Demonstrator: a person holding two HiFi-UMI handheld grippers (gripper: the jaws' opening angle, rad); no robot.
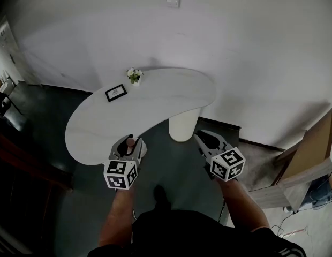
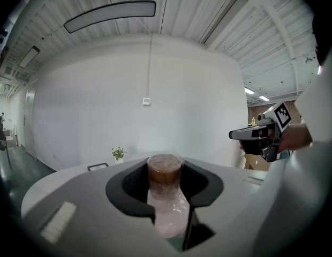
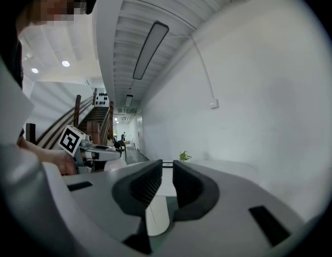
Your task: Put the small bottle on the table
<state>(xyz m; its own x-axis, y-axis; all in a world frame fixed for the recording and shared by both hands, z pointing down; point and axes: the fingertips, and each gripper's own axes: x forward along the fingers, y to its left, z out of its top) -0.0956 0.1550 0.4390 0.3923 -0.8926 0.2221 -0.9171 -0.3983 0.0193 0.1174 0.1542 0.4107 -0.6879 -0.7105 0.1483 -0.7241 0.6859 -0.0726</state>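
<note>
My left gripper is shut on the small bottle, holding it just past the near edge of the white curved table. In the left gripper view the bottle stands upright between the black pads, its clear body pinched and its brown cap above them. My right gripper hovers over the floor to the right of the table's pedestal. Its jaws are nearly together with nothing between them.
On the table's far left part lie a small black picture frame and a little potted plant. A wooden piece of furniture stands at the right. A white wall with a socket rises behind the table.
</note>
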